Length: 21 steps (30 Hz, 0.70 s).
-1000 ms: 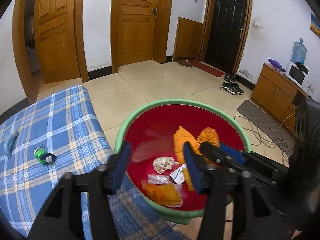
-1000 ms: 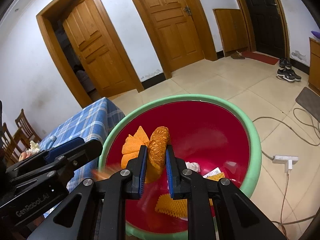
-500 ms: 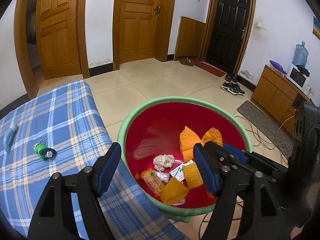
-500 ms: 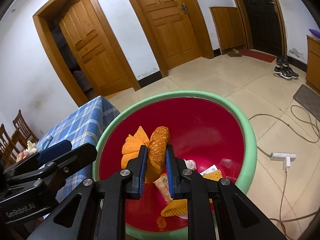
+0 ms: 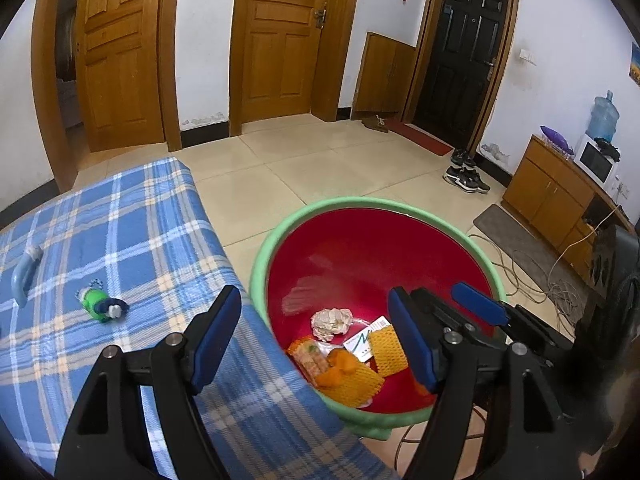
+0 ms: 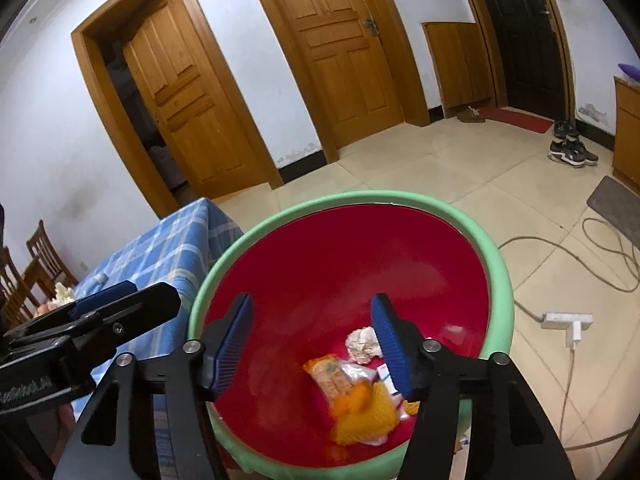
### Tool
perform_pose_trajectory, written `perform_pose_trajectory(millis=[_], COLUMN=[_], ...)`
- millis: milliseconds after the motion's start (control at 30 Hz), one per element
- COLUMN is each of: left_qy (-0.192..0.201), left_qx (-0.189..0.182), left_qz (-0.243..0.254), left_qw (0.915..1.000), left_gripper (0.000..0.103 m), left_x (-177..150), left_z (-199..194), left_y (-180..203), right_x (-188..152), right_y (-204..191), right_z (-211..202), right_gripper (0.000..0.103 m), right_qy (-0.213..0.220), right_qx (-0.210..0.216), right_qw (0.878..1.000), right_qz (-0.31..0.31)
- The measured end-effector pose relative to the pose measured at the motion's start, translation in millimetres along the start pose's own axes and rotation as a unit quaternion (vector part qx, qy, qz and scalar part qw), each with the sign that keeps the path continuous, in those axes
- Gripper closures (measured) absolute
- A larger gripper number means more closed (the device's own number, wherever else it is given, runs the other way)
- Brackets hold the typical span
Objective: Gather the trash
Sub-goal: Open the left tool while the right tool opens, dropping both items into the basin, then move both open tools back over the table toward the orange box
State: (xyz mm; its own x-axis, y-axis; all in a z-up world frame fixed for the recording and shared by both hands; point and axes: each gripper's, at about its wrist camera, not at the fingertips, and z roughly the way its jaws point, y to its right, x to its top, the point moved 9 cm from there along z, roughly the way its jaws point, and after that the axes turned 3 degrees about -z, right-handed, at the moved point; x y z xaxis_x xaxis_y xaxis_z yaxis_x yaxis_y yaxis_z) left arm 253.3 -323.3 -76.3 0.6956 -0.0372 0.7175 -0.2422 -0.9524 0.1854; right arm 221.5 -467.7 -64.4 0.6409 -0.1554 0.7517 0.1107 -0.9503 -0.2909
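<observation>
A red basin with a green rim (image 5: 280, 236) (image 6: 496, 248) stands on the floor beside the table. It holds orange foam nets (image 5: 348, 378) (image 6: 368, 408), a snack wrapper (image 6: 330, 374), a crumpled paper ball (image 5: 331, 321) (image 6: 362, 344) and a white card (image 5: 362, 344). My left gripper (image 5: 316, 340) is open and empty over the basin's near rim. My right gripper (image 6: 312, 348) is open and empty above the basin, and also shows in the left wrist view (image 5: 476, 308).
A blue plaid cloth covers the table (image 5: 132, 240) to the left, with a small green bottle (image 5: 98, 306) and a grey-blue handle (image 5: 24, 276) on it. Cables and a power strip (image 6: 568, 322) lie on the floor to the right. Wooden chairs (image 6: 36, 268) stand at far left.
My right gripper opened and let go of the orange foam net, which now lies in the basin. My left gripper opened wider and drew back toward the table.
</observation>
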Motion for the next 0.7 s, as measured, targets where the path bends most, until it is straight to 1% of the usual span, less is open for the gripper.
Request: perform_pose_trajectory(millis=[100,167,267,333,400,467,567,700], left_qy=[-0.002,-0.004,-0.003,0.005,0.019,0.032,0.032,0.037], left_qx=[-0.002,0.001,0.009,0.013,0.021,0.02,0.01,0.017], left_qz=[-0.005,-0.01,0.001,0.006,0.009,0.01,0.008,0.013], left_qw=[1.0,0.9999,1.0,0.9999,0.9996,0.9992,0.9994,0.9991], left_gripper=[0.027,0.027,0.027,0.027,0.028,0.028,0.027,0.023], left_x=[2,5,8,12,17,21,24,27], left_z=[-2,-3,-7,-11,-18,-27,-35,-45], left_y=[-4,-6,-4,-4,-5,-7,-13,-23], right_x=[-1,1,7,11,14,18,21,23], right_y=[-2,-5,-9,-15,-23,-30,-39,-51], right_z=[3,3,1,-1,-3,-6,-8,-7], right_gripper=[0.033,0.033,0.033,0.033,0.033,0.033,0.033,0.033], right_qy=[-0.009,-0.009,-0.004,-0.006,-0.003,0.003,0.005,0.005], right_qx=[-0.006,0.0,0.002,-0.005,-0.001,0.004,0.013,0.021], right_qw=[1.0,1.0,1.0,1.0,1.0,1.0,1.0,0.999], right_qz=[-0.008,-0.008,-0.007,-0.012,-0.019,-0.022,-0.023,-0.028])
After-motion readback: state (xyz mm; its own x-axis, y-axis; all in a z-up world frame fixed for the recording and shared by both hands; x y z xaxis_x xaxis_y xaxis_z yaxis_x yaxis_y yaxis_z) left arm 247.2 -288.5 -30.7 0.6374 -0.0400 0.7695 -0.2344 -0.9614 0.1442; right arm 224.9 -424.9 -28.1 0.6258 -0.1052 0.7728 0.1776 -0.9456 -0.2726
